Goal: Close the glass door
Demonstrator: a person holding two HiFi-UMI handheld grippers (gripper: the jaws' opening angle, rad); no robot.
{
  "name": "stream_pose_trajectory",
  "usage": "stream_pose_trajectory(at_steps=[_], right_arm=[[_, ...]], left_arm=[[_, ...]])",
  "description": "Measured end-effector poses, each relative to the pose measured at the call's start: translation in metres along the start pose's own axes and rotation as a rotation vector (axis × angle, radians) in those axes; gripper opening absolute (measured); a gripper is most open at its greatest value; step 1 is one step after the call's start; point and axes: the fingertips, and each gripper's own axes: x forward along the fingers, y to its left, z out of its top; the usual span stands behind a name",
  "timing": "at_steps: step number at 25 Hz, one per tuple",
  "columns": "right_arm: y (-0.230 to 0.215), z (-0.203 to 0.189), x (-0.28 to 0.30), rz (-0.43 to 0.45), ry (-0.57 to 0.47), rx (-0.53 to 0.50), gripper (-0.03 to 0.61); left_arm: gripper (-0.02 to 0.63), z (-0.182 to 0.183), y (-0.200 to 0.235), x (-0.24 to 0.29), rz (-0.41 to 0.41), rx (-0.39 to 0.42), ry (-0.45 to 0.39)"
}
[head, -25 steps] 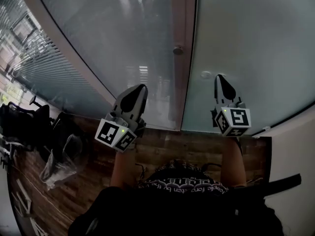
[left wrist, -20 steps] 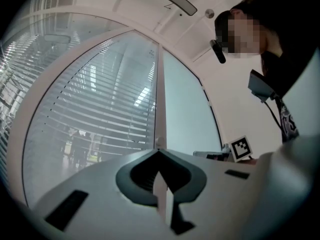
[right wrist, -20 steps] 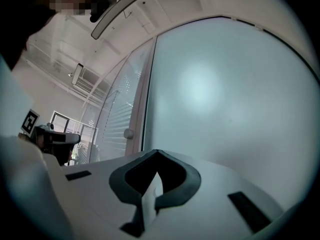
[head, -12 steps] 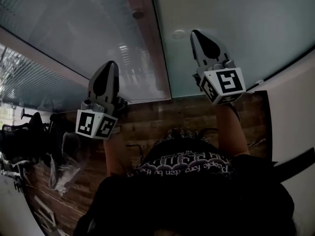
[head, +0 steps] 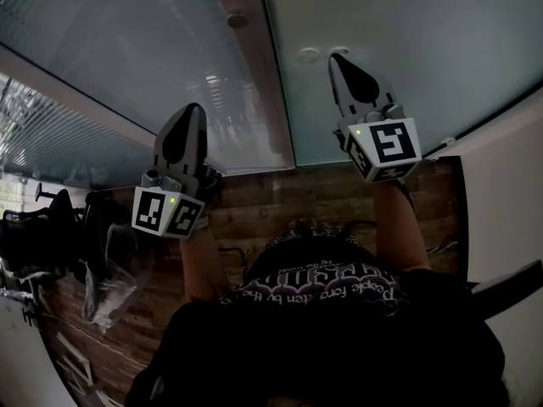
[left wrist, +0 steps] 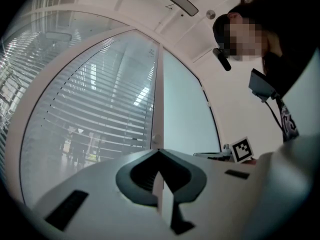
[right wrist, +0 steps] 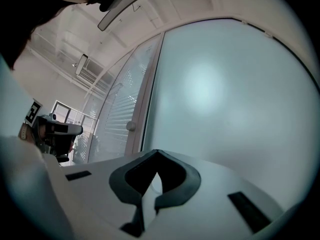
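Observation:
The glass door's frosted pane (head: 407,41) fills the upper right and faces the right gripper view (right wrist: 225,94). A pale frame post (head: 259,83) with a round knob (head: 237,19) separates it from a glass panel with blinds (head: 127,49). My right gripper (head: 336,58) is shut and empty. Its tip points at the frosted pane beside a small round fitting (head: 309,56); whether it touches the pane I cannot tell. My left gripper (head: 193,108) is also shut and empty, pointing at the blinds panel left of the post (left wrist: 157,99).
Wooden floor (head: 280,193) runs along the foot of the glass. A dark office chair (head: 34,227) and a clear plastic bag (head: 106,291) sit at the left. A white wall (head: 501,185) bounds the right side.
The view has swung since a second ago. My right gripper has moved up toward the round fitting and rolled slightly. The left gripper has stayed put.

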Motion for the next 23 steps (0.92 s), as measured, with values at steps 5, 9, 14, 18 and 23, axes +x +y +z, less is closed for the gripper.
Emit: stream_pose_trajectory(at_steps=[5, 9, 14, 18, 23], right_arm=[[-0.001, -0.001, 0.000, -0.020, 0.015, -0.002, 0.002], [0.001, -0.001, 0.003, -0.008, 0.000, -0.009, 0.003], [0.000, -0.003, 0.003, -0.015, 0.021, -0.026, 0.002], [0.000, -0.007, 0.005, -0.020, 0.032, -0.022, 0.003], [0.005, -0.017, 0.004, -0.027, 0.057, -0.055, 0.003]], left_arm=[[0.002, 0.001, 0.002, -0.001, 0.001, 0.001, -0.004], [0.002, 0.000, 0.006, -0.003, 0.006, 0.000, -0.001], [0.002, 0.001, 0.008, -0.004, 0.008, 0.000, 0.001], [0.002, -0.001, 0.010, -0.005, 0.006, 0.000, 0.009], [0.002, -0.004, 0.014, -0.011, -0.001, -0.007, 0.021]])
